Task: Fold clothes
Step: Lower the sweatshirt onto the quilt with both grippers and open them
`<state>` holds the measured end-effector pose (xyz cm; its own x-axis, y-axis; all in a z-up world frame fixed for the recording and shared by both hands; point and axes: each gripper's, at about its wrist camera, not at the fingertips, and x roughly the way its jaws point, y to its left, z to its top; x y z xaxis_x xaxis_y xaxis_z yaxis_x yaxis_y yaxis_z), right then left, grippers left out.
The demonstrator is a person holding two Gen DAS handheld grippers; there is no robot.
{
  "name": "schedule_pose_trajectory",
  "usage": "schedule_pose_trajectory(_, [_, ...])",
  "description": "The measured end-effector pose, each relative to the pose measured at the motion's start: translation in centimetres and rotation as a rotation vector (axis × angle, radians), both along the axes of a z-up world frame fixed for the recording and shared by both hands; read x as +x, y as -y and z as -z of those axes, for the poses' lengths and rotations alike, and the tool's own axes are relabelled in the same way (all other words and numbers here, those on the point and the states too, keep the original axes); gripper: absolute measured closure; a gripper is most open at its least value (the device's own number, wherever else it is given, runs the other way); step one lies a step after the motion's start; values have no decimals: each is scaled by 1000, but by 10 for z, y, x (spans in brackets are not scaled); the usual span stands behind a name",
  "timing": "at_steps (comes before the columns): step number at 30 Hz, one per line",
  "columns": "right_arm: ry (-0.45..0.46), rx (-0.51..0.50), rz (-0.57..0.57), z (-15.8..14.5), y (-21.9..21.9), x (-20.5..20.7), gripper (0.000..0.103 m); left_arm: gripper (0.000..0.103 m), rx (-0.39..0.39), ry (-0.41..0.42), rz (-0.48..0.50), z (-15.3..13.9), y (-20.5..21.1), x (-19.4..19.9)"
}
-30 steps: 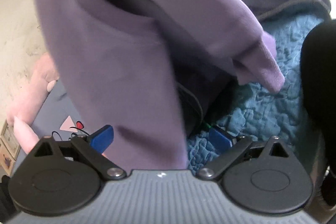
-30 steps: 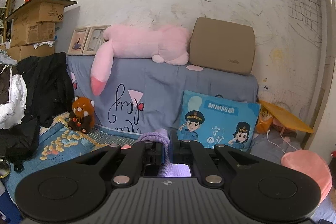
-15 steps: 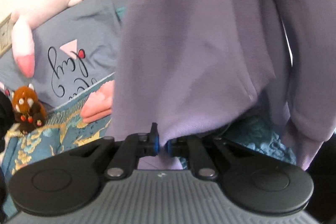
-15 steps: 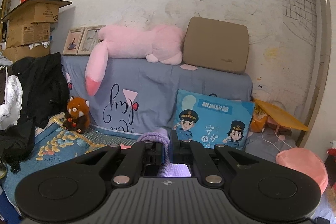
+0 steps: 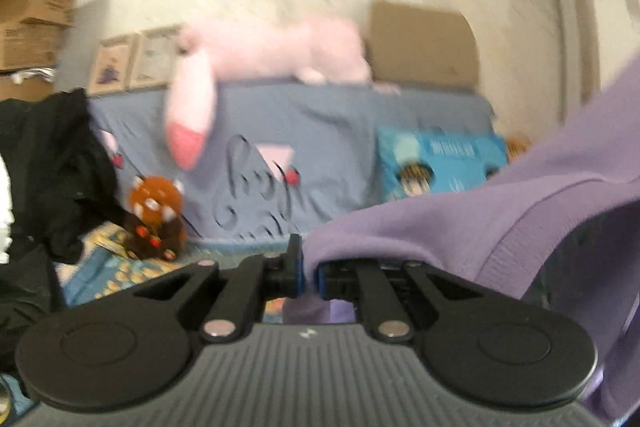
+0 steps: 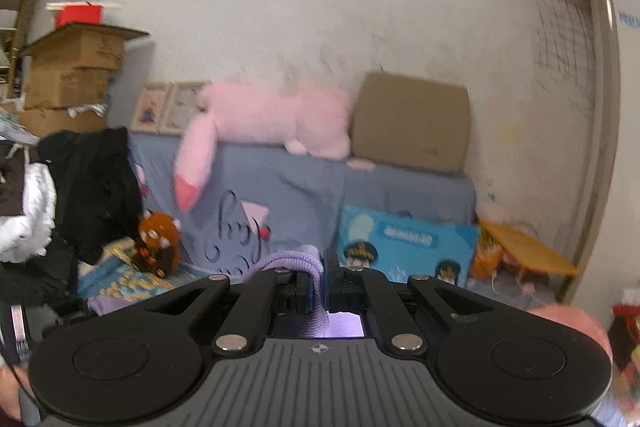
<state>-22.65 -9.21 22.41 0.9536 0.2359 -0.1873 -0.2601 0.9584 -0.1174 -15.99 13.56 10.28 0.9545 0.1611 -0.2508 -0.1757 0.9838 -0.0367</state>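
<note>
Both grippers hold the purple sweatshirt (image 5: 472,223) up in the air in front of the sofa (image 6: 304,195), so the step in hand looks like lifting and spreading the garment before any fold is made. The left gripper (image 5: 309,273) has its fingers pressed together on an edge of the cloth, which runs off to the right and hangs down past the frame's lower right corner. The right gripper (image 6: 317,287) is clamped on a ribbed band of the sweatshirt (image 6: 292,259), likely a cuff or hem, that loops over the left finger and drops between the two. The fabric is thick, soft and lilac, with a stitched seam showing in the left view; most of its body is out of sight, so how it hangs overall cannot be told. The next move probably calls for drawing the two grips apart to pull the cloth taut and level, then lowering it flat onto a surface below. Both views are blurred, the left more so.
</note>
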Motion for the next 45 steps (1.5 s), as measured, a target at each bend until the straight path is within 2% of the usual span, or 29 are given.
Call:
schedule_pose_trajectory(4, [68,3,-37,-22,-9,-26,98,96,-8,105,-26,-63,-39,-33])
schedule_pose_trajectory(7, [92,47,-70,-40,-9,-42,98,96,15,184,-34,-118,-67,-69])
schedule_pose_trajectory(12, [87,128,-160,-52,-6,-73,98,96,109,276,-11,-195,-96,-140])
schedule_pose_trajectory(16, [64,164,-245,-54,-8,-91,98,96,217,296,-21,-240,-107,-193])
schedule_pose_trajectory(20, [11,158,-290,-44,-19,-84,98,95,238,211,-5,-249,-120,-207])
schedule_pose_trajectory(22, [-34,151,-291,-34,-25,-67,98,95,216,131,-3,-239,-129,-188])
schedule_pose_trajectory(24, [-104,146,-273,-14,-32,-31,98,95,199,47,-6,-223,-137,-160])
schedule_pose_trajectory(27, [-220,131,-216,31,-45,48,98,93,178,-103,-18,-174,-153,-83])
schedule_pose_trajectory(32, [-453,119,-89,132,-73,201,98,91,107,-380,-19,-48,-183,77])
schedule_pose_trajectory(34, [-534,91,-40,177,-88,254,98,91,137,-494,-38,6,-192,143])
schedule_pose_trajectory(36, [-610,80,-6,224,-100,301,98,89,208,-575,-66,51,-195,196])
schedule_pose_trajectory(37, [-631,78,8,239,-103,317,98,88,231,-606,-75,73,-196,218])
schedule_pose_trajectory(39, [-668,75,34,269,-107,347,98,88,220,-650,-87,108,-198,256])
schedule_pose_trajectory(41, [-702,91,36,281,-106,366,98,88,216,-671,-115,133,-205,288])
schedule_pose_trajectory(45, [-767,125,35,303,-103,401,98,88,175,-669,-124,152,-226,336])
